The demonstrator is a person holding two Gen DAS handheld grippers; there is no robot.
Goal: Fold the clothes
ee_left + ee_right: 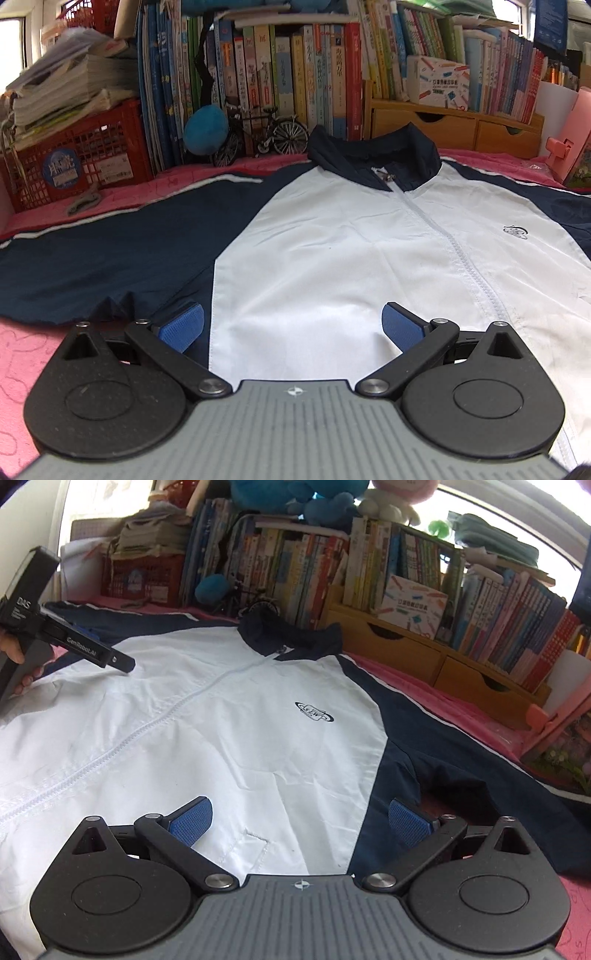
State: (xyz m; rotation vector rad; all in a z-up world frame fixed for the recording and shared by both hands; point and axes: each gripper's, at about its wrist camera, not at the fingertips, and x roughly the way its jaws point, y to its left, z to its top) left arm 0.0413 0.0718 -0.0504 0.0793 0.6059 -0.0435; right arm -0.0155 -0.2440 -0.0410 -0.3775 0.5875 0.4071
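Lying flat and zipped on the pink bedspread, the jacket spreads ahead of both sets of fingers, collar at the far end. The left gripper hovers with its fingers wide, the seam between the white front and the left navy sleeve running just inside its left pad. The right gripper is equally wide and empty, the right sleeve lying beyond its right pad. Nothing looks folded yet. A clean start probably means pinching each sleeve near its outer edge, lifting only slightly, and laying it across the white panel without dragging the body askew.
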